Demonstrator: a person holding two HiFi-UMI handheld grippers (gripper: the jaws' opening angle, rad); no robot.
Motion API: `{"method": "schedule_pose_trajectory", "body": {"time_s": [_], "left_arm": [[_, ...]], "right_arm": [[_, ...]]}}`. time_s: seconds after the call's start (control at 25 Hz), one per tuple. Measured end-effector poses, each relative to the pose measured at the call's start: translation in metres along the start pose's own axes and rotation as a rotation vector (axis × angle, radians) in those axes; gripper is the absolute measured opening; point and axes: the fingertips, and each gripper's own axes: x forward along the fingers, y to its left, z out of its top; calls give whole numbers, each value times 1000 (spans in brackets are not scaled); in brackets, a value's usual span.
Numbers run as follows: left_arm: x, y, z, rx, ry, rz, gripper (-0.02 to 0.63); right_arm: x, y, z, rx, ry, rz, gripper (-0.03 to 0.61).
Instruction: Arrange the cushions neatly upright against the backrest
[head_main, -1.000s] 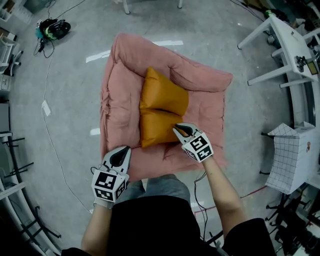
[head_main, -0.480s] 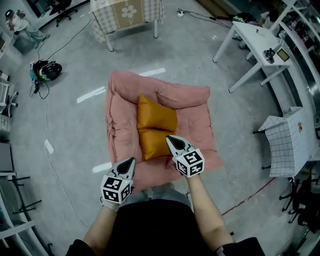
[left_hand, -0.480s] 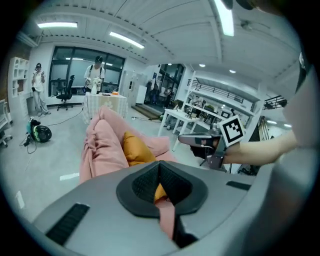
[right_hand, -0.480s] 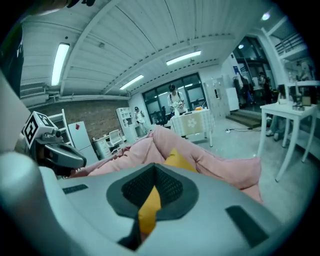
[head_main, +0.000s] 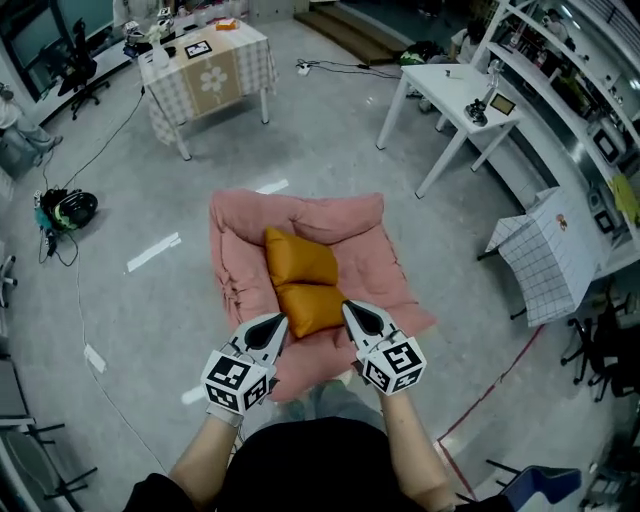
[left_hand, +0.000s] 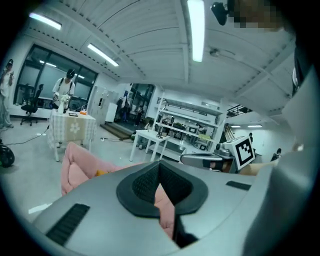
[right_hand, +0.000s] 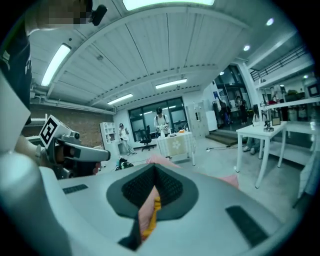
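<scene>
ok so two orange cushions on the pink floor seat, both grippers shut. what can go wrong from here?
1. The near orange cushion lies in front of the far orange cushion, not at the backrest. Shifting it there could knock the far one askew.
2. The backrest looks soft and low, so upright cushions may flop forward.
3. The left gripper and right gripper are shut and empty. A narrow pinch on plump fabric could slip.

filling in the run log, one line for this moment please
left gripper shut, empty | right gripper shut, empty | rear orange cushion, front orange cushion on pink floor sofa, unheld
</scene>
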Motion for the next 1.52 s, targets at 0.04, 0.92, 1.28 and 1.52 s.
{"method": "schedule_pose_trajectory", "body": {"time_s": [0.04,0.92,1.28,1.52], "left_arm": [[0,-4,8,12,-14,-13,12],[2,-63,99,148,-209,-82,12],[3,-56,97,123,-218,-65,12],[3,-50,98,120,-212,-56,12]], "right_arm": [[-8,2,9,-6,-16,-6,9],[-66,-1,104,-152,-194,-16,8],[-63,-6,104,-161,-188,-19,8],[-60,-7,103,-153,-183,-28,8]]}}
